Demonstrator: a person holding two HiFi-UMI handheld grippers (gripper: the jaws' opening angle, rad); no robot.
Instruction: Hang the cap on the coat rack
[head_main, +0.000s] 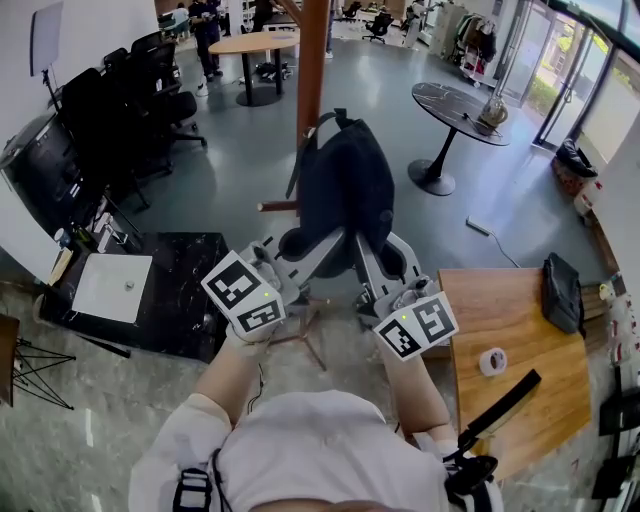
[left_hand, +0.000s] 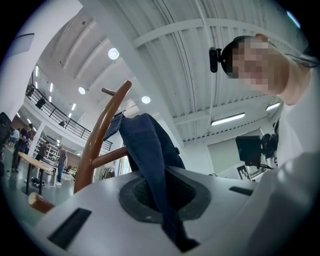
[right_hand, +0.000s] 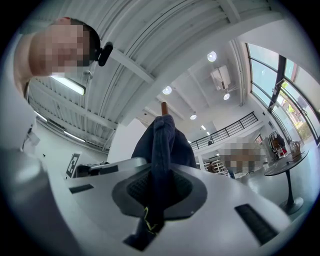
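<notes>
A dark navy cap (head_main: 345, 190) hangs between my two grippers, right in front of the wooden coat rack pole (head_main: 312, 60) and just above a short peg (head_main: 275, 207). My left gripper (head_main: 300, 242) is shut on the cap's lower left edge. My right gripper (head_main: 372, 242) is shut on its lower right edge. In the left gripper view the navy fabric (left_hand: 150, 160) runs down into the shut jaws (left_hand: 165, 200), with the curved wooden rack arm (left_hand: 100, 135) just behind it. In the right gripper view the cap's cloth (right_hand: 162, 150) is pinched in the jaws (right_hand: 155, 195), and a peg tip (right_hand: 164, 107) shows above it.
A wooden table (head_main: 510, 340) at my right holds a tape roll (head_main: 492, 361) and a black pouch (head_main: 562, 292). A round black table (head_main: 455, 105) stands beyond the rack. Black chairs (head_main: 130, 100) line the left, near a white panel (head_main: 112, 287) on a dark mat.
</notes>
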